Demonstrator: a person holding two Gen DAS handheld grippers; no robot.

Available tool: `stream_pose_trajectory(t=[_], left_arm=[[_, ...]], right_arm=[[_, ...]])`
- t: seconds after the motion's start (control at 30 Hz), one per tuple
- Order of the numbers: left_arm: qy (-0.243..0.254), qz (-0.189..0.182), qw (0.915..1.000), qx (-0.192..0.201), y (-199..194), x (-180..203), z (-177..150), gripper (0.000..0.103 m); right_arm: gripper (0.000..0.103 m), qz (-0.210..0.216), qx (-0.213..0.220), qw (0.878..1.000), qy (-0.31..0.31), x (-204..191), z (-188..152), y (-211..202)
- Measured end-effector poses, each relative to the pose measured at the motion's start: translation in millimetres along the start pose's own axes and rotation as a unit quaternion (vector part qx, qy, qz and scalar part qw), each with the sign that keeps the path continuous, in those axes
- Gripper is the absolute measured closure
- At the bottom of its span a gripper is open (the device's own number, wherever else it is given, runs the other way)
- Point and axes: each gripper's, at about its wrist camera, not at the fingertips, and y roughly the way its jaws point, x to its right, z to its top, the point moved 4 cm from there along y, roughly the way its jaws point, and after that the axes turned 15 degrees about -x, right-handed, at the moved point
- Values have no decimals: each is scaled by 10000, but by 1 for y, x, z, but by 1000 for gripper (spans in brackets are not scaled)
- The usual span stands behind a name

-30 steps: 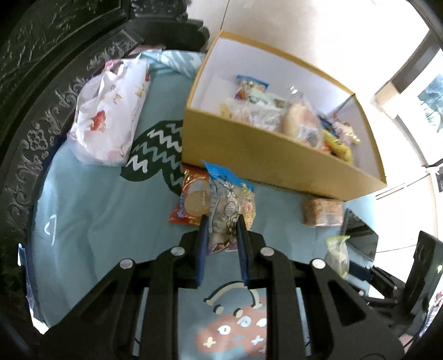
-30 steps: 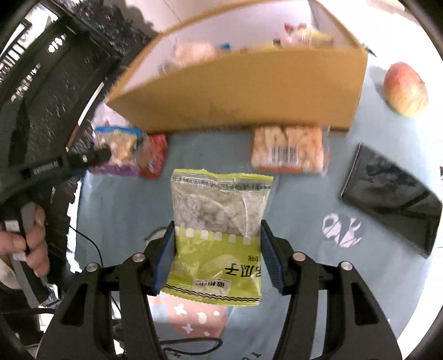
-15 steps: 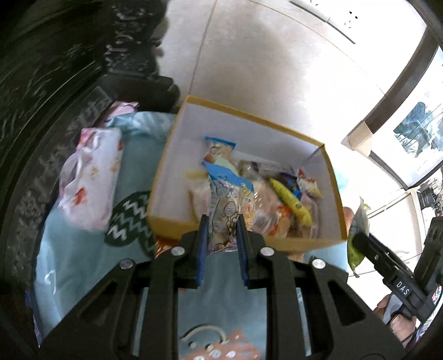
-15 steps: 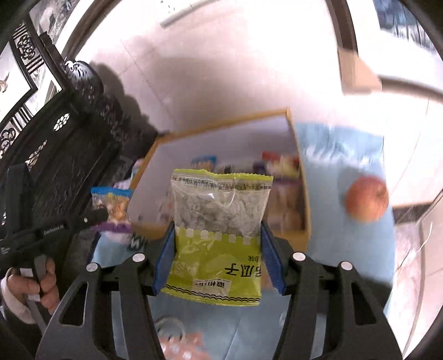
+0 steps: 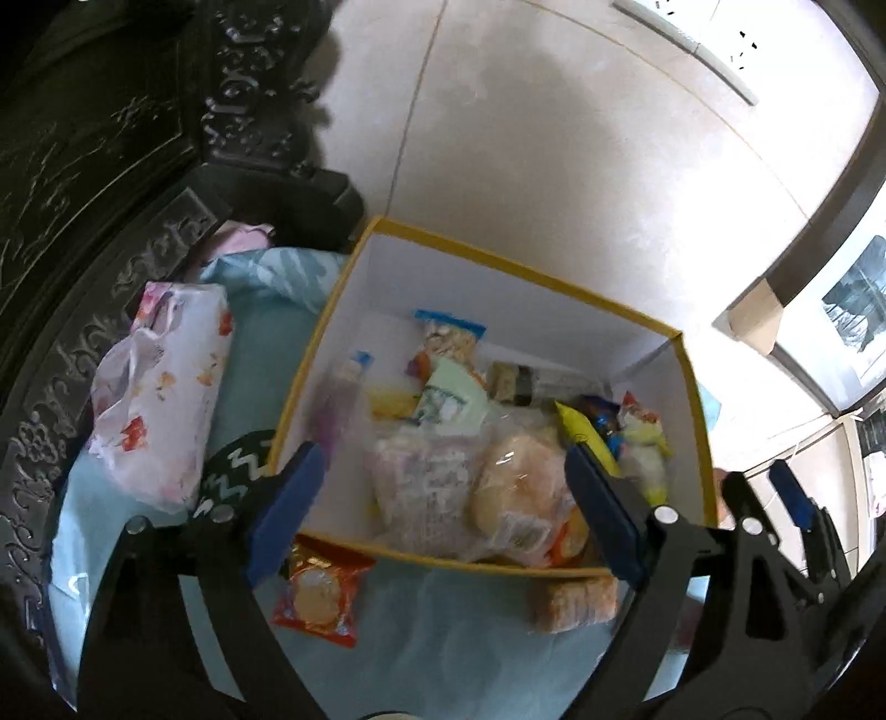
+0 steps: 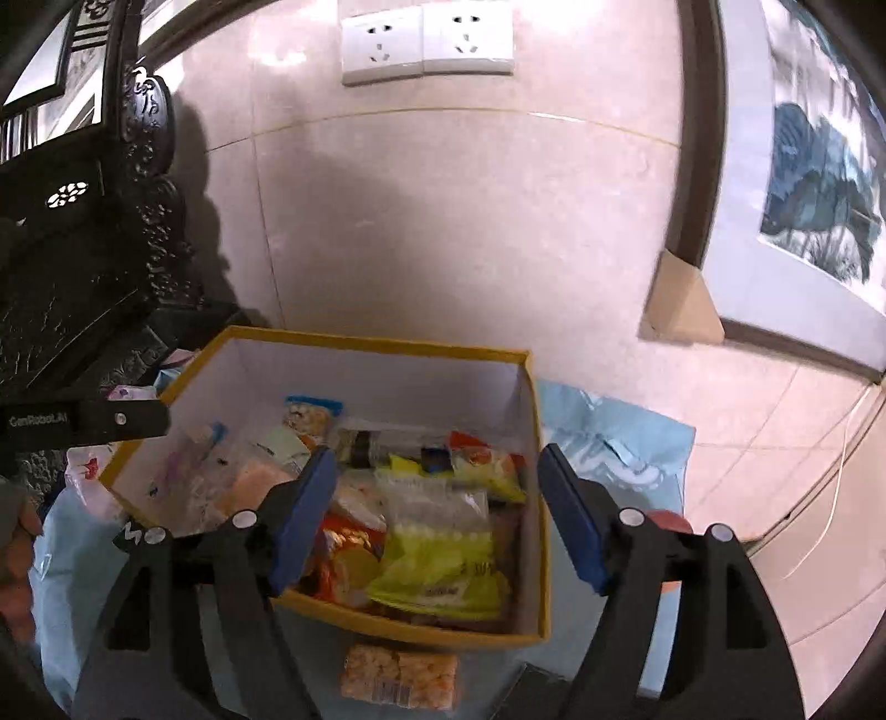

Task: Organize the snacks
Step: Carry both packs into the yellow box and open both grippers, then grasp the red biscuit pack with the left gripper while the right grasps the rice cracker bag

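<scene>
A yellow-rimmed cardboard box (image 5: 515, 263) (image 6: 545, 498) with white inner walls holds several snack packs. My left gripper (image 5: 446, 512) is open and empty above the box's near left part. A blurred purple snack pack (image 5: 338, 404) lies in the box's left corner. My right gripper (image 6: 434, 512) is open and empty above the box's near right part. The green-yellow snack pack (image 6: 437, 559) lies in the box below it. A red cracker pack (image 5: 318, 592) and an orange rice-cracker pack (image 5: 573, 601) (image 6: 401, 678) lie on the blue cloth in front of the box.
A white floral plastic bag (image 5: 163, 387) lies left of the box. Dark carved wooden furniture (image 5: 99, 183) stands at the left. A tiled wall with sockets (image 6: 426, 39) is behind the box. A red apple (image 6: 667, 520) shows behind my right gripper's finger.
Both grippers moved over the box and opened. The left let go of the blue-topped pack, the right let go of the green-yellow pack. Both packs now lie in the box.
</scene>
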Motion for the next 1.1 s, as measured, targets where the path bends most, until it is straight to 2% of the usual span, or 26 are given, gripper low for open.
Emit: stream_pose_trajectory(t=[0.07,0.13,0.2,0.4,0.57,0.87,0.9,0.97,1.03,1.1], left_arm=[[11,65,10000,-23,-2,-8,-7,13],[29,98,9999,-70,-4,-16,-17,13],[3,152,9998,-152,-4,-26,-29,13],[-268,224,9983,-476,5,-55,-60,13],[-256,361,9960,-771,25,-60,-78,13],[-106,583,9908,-1214,79,-61,-93,13],[-91,579,9902,-1267,85,-61,-93,14],[-128,623,9882,-1392,97,-63,-93,29],[-139,728,9857,-1511,105,-66,-94,57],[-111,835,9849,-1512,107,-68,-95,59]], right_arm=[[24,95,-72,9999,112,7,-10,-4],[16,206,-163,9995,186,8,-20,-7],[12,241,-224,9993,199,9,-34,-10],[12,171,-672,9975,156,7,-71,1],[12,189,-1058,9941,151,2,-91,15],[11,343,-1374,9892,375,7,-104,27],[11,337,-1414,9886,379,7,-106,28],[9,328,-1489,9875,401,7,-108,33],[5,298,-1531,9868,442,8,-110,36],[5,336,-1598,9855,470,7,-113,42]])
